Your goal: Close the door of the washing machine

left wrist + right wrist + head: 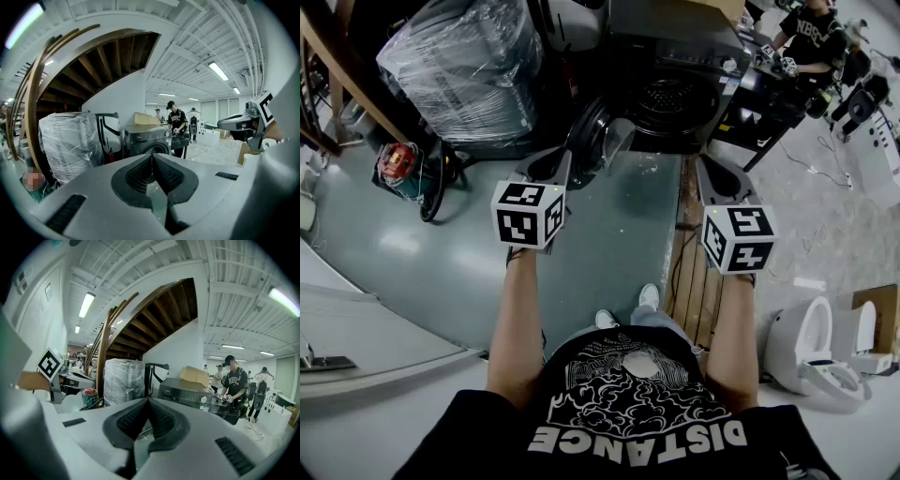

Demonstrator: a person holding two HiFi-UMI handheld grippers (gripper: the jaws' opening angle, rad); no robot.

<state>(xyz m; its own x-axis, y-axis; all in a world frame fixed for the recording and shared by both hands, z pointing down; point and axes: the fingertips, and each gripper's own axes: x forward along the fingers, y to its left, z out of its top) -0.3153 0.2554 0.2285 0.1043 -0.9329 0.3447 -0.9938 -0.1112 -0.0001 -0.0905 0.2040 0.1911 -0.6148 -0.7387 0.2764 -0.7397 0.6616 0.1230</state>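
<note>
The dark front-loading washing machine (675,94) stands ahead of me, its round door (598,139) swung open to the left. In the head view my left gripper (551,164) is held just short of the door, and my right gripper (714,173) hangs in front of the machine's right side. Neither touches the machine. In the left gripper view the machine (146,139) shows beyond the left gripper (151,157), whose jaws meet at the tips with nothing between them. The right gripper (148,401) stands the same way, shut and empty, with the machine (187,392) past it.
A plastic-wrapped bundle (459,61) and a red and teal device (398,161) sit left of the machine under a wooden staircase (140,310). Wooden planks (694,272) lie under my right arm. White toilets (811,352) stand at the right. A person (811,37) works at a table behind.
</note>
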